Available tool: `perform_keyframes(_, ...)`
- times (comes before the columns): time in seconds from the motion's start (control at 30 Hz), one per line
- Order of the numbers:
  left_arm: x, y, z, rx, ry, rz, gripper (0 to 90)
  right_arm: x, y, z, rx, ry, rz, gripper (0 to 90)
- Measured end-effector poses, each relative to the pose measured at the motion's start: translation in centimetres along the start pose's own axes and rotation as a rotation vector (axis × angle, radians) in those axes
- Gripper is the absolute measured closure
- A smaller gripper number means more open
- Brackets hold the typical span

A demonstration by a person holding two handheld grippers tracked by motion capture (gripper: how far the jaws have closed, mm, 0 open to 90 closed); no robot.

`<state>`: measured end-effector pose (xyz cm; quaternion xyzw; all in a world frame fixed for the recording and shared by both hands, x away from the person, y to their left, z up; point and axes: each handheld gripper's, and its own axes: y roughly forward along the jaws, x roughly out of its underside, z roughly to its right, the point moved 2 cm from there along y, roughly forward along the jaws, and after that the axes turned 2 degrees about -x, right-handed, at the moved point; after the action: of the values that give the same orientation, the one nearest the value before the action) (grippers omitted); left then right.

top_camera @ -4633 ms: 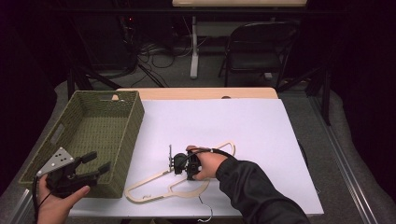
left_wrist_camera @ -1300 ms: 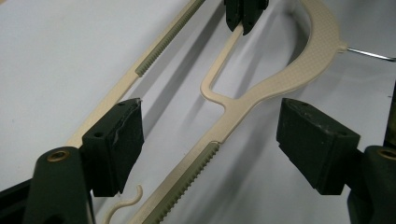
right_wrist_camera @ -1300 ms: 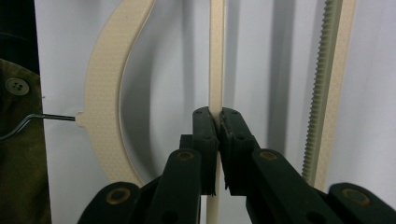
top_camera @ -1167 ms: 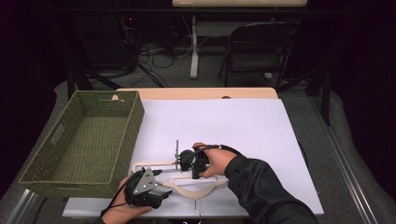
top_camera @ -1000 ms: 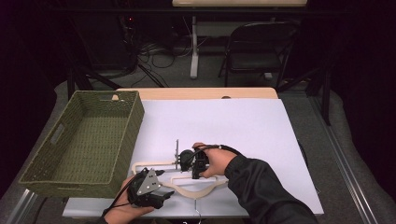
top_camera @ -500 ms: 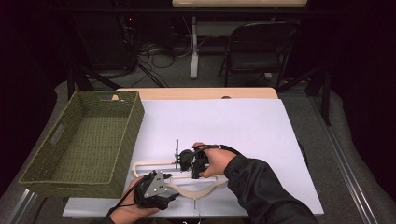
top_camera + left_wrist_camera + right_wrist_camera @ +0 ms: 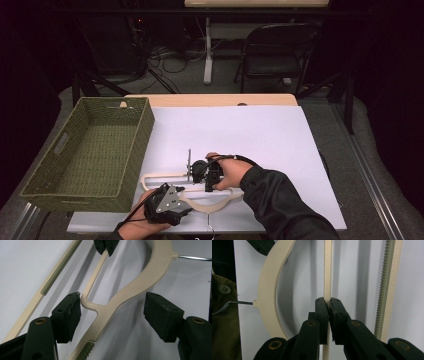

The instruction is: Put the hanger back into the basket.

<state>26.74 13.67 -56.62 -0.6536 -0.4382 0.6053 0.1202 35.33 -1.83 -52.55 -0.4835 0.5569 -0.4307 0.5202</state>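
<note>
Your right gripper is squeezed tight on a thin bar of the cream hanger, which lies on the white counter just beside the green basket. Your left gripper has just been opening a little. Its jaws stand wide on both sides of the hanger's curved arm, and one pad just touches it.
</note>
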Motion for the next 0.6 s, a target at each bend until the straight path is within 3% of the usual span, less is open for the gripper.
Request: perform_keyframes(0.6,-0.11,-0.07,-0.25,-0.020,0.002,0.005,36.7,-0.15,-0.07,0.03,-0.004,0.001,0.012,85.7)
